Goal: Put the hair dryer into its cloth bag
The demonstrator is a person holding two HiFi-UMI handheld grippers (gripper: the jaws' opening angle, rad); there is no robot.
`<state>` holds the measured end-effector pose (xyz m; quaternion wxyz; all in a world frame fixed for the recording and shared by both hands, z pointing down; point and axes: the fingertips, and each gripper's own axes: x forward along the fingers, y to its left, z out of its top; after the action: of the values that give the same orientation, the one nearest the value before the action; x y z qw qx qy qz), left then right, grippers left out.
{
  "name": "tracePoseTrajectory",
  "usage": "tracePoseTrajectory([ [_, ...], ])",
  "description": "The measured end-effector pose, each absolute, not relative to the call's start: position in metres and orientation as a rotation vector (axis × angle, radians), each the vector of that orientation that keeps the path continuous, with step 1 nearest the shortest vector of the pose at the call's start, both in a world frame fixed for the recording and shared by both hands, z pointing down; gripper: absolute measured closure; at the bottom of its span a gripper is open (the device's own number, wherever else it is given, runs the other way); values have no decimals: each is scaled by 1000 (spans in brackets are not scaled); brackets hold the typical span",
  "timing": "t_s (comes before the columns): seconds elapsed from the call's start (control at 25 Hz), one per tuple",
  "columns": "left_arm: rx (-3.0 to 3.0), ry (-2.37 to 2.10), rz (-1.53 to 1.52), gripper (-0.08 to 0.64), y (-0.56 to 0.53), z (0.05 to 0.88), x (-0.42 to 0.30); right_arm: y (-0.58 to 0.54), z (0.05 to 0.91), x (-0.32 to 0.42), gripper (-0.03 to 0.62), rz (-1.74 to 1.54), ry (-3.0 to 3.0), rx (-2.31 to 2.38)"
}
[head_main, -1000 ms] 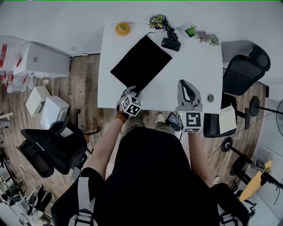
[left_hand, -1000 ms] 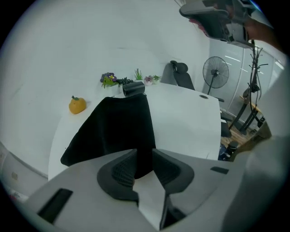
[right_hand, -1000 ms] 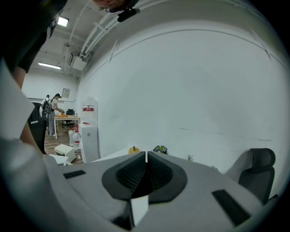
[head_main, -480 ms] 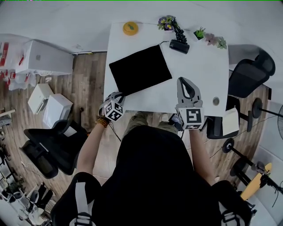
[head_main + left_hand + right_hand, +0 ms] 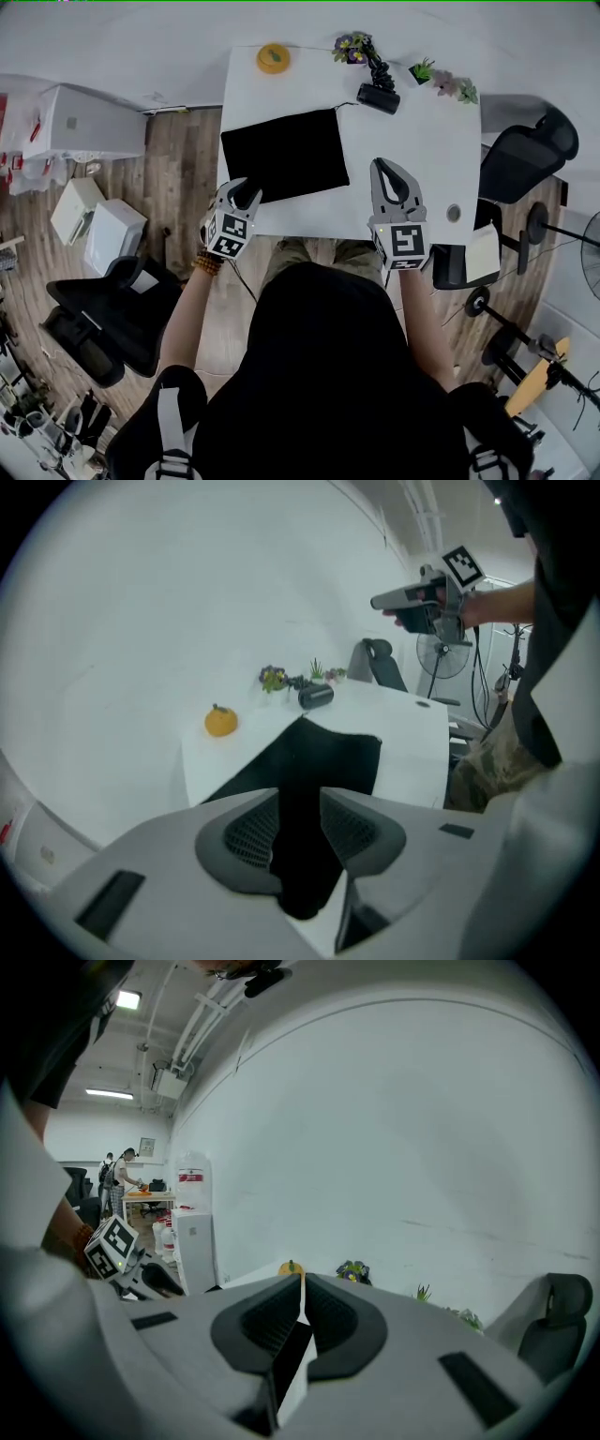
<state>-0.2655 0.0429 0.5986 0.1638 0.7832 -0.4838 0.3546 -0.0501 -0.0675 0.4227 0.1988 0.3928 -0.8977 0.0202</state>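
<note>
The black cloth bag (image 5: pixel 284 154) lies flat on the white table (image 5: pixel 412 141), its edges square with the table; it also shows in the left gripper view (image 5: pixel 323 752). The black hair dryer (image 5: pixel 378 97) lies at the far edge by the plants, small in the left gripper view (image 5: pixel 316 695). My left gripper (image 5: pixel 246 192) hovers at the bag's near-left corner. Its jaws (image 5: pixel 300 803) have just been opening and stand apart, the bag showing in the gap, unpressed. My right gripper (image 5: pixel 387 171) is shut and empty over the table's near right part (image 5: pixel 302 1283).
An orange fruit (image 5: pixel 272 57) sits at the far left corner. Small potted plants (image 5: pixel 349 45) line the far edge. A round cable hole (image 5: pixel 456 213) is near the right edge. Black office chairs (image 5: pixel 520 150) stand right and left; white cabinets (image 5: pixel 89 127) stand at left.
The bag has swung from lying diagonally to square with the table and shifted left. My left gripper went left past the table edge, then back to the bag's corner. The right gripper barely moved.
</note>
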Motion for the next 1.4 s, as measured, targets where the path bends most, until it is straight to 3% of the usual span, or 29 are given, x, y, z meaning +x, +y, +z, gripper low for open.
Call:
tracePoseTrajectory([
  [0.2,2430,-1339,969,420,-28,574,-198,-71,429,-36,560,86,-2482,1121],
  [0.6,2450,-1129,1071,420,-104,625,-102,-117,450,17,560,166,-2475,1112],
  [1.12,2331,-952,1236,422,-135,692,-71,-172,465,71,560,256,-2457,1160],
  [1.4,2293,-906,1262,477,-135,706,-69,-180,465,73,560,257,-2453,1159],
])
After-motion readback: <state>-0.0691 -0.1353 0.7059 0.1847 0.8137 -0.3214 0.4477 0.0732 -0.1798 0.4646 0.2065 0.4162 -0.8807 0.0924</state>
